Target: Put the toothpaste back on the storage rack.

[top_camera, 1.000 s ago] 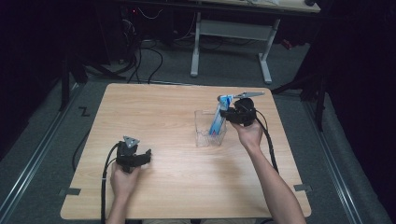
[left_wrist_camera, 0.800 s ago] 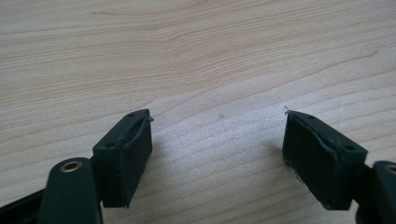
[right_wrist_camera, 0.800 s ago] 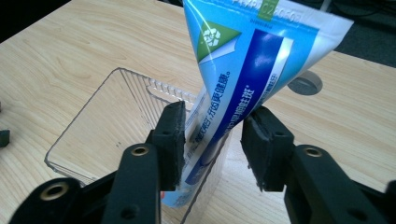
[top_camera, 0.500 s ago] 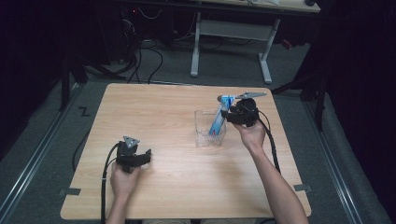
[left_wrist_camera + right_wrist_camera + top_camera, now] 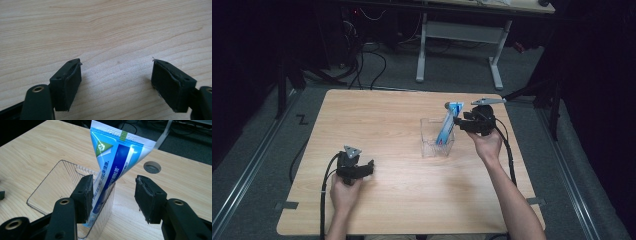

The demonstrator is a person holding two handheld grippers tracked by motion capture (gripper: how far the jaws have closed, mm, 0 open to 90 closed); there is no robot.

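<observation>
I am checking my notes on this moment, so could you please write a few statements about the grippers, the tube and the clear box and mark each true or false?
1. The blue and white tube stands tilted inside the clear plastic box. True.
2. The right gripper is clamped on the tube. False: its jaws stand open, with the tube leaning by the left jaw and a gap before the other.
3. The left gripper is open over bare wood. True.
4. The left gripper is beside the box. False: it sits far off, near the table's front left.
5. The tube lies flat on the table. False: it leans up out of the box.
</observation>
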